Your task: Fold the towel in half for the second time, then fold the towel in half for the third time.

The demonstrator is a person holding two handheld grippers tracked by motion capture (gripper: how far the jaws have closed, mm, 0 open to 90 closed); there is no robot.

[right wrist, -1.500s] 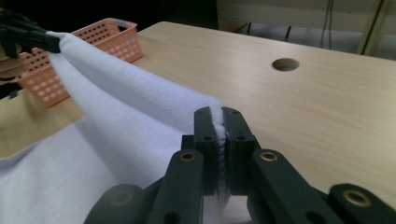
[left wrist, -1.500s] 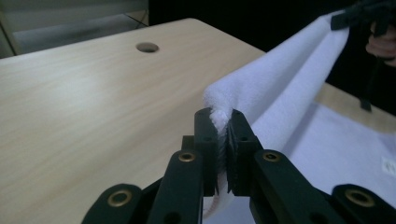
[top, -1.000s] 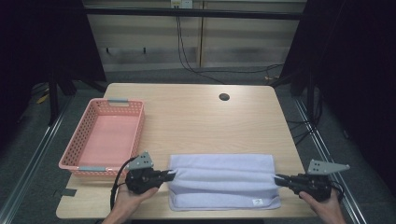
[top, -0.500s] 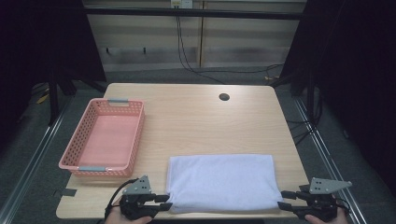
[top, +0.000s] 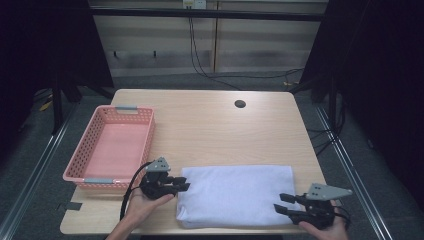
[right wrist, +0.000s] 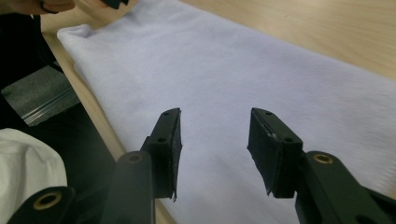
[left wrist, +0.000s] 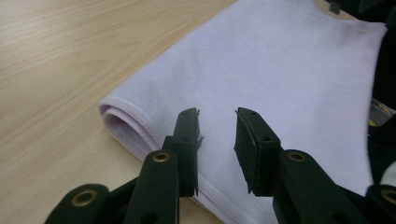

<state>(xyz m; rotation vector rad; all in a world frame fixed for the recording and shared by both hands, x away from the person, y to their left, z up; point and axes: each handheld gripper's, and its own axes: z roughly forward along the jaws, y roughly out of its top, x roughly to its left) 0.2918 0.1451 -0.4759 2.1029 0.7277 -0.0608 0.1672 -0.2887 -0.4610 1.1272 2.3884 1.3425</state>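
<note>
A folded white cloth (top: pixel 235 192) lies flat near the table's front edge. My left gripper (top: pixel 184 186) is at the cloth's left end. In the left gripper view (left wrist: pixel 217 140) its jaws stand apart over the folded edge of the cloth (left wrist: pixel 280 70), pinching nothing. My right gripper (top: pixel 279 202) is at the cloth's front right corner. In the right gripper view (right wrist: pixel 215 144) its jaws are wide over the cloth (right wrist: pixel 233 70), with nothing gripped. Both pairs of jaws have just been opening.
A pink mesh basket (top: pixel 148 137) stands on the left of the wooden table (top: pixel 210 130), close to my left gripper. A small dark hole (top: pixel 240 104) sits near the table's far edge. Dark floor and rails surround the table.
A second ago both grippers were closed on the cloth's ends. They let go and pulled back toward the front edge. The left one has since come forward to the cloth's left end.
</note>
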